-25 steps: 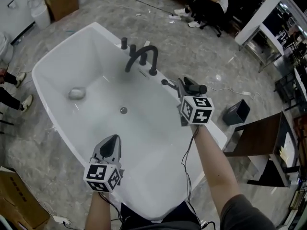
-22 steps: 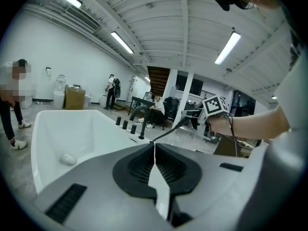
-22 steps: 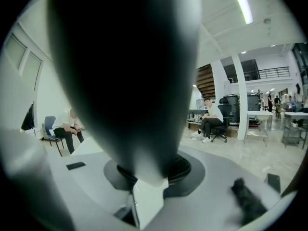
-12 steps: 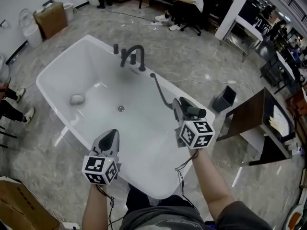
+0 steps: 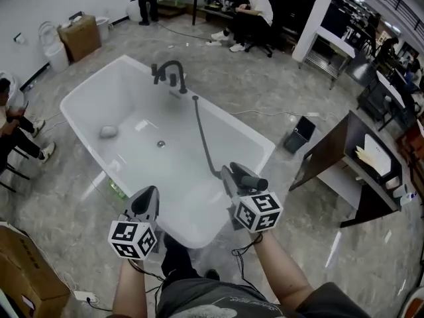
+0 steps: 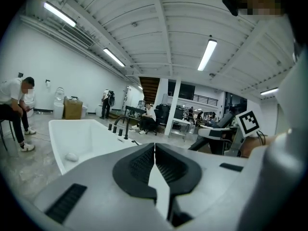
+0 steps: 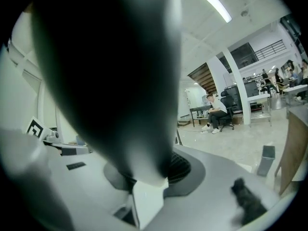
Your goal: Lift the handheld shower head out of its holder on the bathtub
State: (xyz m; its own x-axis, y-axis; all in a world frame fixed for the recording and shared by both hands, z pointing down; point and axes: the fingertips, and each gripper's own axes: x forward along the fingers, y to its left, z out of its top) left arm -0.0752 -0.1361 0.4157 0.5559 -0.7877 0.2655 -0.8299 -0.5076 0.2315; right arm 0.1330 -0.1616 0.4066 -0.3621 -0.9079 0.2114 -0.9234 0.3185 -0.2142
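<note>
Moved: I've pulled shower head (image 5: 256, 183) back toward the near end of the bathtub (image 5: 112, 91).
Right gripper (image 5: 230, 177): clamped on it.
Left gripper (image 5: 148, 197): jaws together.

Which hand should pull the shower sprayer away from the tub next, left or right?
Right. The right gripper has its fingers clamped on the dark handheld shower head, whose dark hose trails back to the white bathtub. The left gripper is shut and empty.

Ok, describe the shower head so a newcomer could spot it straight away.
Find the white tub, then the black faucet on its rim. A dark hose runs from there to the right claw, which grips the shower head: a short black bar.
</note>
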